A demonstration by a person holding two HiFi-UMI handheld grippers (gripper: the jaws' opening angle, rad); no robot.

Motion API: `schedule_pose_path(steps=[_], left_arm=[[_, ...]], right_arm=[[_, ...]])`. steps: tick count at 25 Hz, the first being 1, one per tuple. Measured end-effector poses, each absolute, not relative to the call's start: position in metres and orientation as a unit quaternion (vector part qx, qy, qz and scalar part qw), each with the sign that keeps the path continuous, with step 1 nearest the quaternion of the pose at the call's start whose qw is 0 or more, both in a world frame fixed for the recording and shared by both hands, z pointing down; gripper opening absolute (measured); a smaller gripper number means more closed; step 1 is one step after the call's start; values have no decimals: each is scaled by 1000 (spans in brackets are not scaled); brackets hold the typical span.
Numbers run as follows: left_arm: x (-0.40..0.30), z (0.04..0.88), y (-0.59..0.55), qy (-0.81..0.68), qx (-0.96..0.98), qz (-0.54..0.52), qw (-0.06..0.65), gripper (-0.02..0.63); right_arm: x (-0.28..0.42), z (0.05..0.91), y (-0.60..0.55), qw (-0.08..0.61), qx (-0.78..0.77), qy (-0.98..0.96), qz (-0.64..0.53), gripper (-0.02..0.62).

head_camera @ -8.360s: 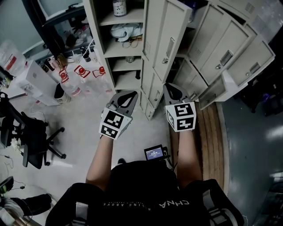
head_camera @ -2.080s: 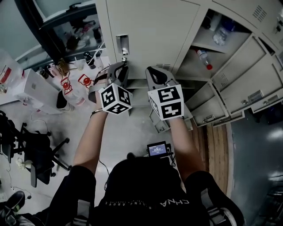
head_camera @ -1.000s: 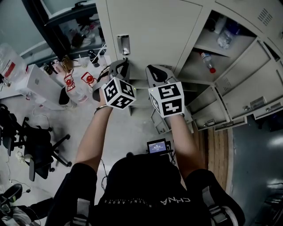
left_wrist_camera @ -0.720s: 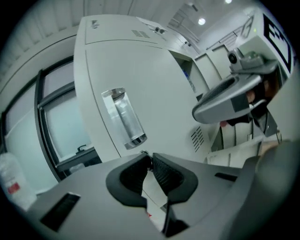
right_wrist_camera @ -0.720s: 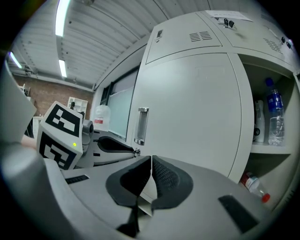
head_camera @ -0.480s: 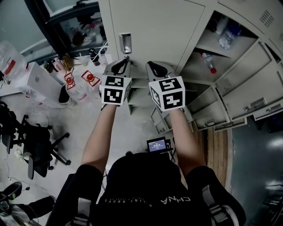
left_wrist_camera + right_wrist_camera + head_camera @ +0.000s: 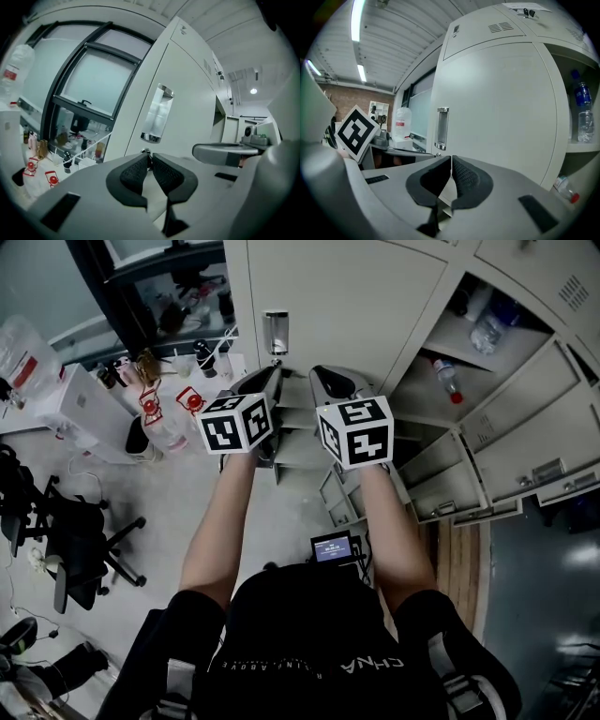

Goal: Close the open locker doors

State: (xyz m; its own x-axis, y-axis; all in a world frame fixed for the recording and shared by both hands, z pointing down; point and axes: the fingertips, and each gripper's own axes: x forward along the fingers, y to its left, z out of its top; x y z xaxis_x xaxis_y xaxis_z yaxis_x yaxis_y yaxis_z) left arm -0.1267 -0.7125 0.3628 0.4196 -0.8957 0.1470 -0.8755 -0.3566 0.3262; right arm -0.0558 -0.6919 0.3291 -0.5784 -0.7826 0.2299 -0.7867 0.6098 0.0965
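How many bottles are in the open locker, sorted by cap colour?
Blue-cap bottle: 1
Red-cap bottle: 1
Total: 2

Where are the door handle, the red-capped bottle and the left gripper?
door handle [image 7: 275,332]: head view, middle of its metal plate.
red-capped bottle [image 7: 446,377]: head view, clear body, in the open locker.
left gripper [image 7: 149,157]: left gripper view, where its fingers meet.

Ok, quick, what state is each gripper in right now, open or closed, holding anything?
Left gripper: jaws closed, holding nothing.
Right gripper: jaws closed, holding nothing.
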Motion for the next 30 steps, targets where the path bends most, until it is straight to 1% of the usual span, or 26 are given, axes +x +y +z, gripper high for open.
schedule_pose_path(steps=[5, 12, 14, 16, 19, 21, 22, 23, 24, 26, 30], left_arm=[[-126, 362, -714, -533, 822, -40, 195, 48], [-122, 362, -712, -518, 835, -22, 181, 49], [-119, 363, -707, -501, 847, -14, 180, 70], [-119, 364, -699, -482, 858, -7, 180, 130], [-125, 366, -686, -474, 865, 19, 165, 138], [-129, 363, -675, -466, 873, 29, 140, 138], [-128, 357, -666, -450, 884, 23, 124, 128], [-126, 350, -656, -427, 898, 7, 110, 34], [-123, 341, -646, -403, 910, -14, 99, 20], [-123, 328, -632, -384, 919, -36, 79, 20], [-127, 320, -613, -379, 924, -26, 39, 20]], right_arm=[[-57, 328, -695, 124, 439, -890, 10, 34], [-58, 331, -697, 126, 436, -891, 13, 34], [-59, 331, -697, 126, 436, -891, 15, 34], [-59, 331, -698, 125, 436, -891, 17, 34], [-60, 330, -699, 123, 439, -890, 21, 34], [-60, 330, -698, 121, 441, -889, 23, 34], [-60, 330, -696, 121, 443, -888, 22, 34], [-61, 330, -695, 121, 445, -887, 19, 34], [-61, 330, -692, 122, 447, -886, 15, 34], [-62, 329, -687, 123, 451, -884, 7, 34], [-65, 324, -669, 116, 463, -879, 3, 34]])
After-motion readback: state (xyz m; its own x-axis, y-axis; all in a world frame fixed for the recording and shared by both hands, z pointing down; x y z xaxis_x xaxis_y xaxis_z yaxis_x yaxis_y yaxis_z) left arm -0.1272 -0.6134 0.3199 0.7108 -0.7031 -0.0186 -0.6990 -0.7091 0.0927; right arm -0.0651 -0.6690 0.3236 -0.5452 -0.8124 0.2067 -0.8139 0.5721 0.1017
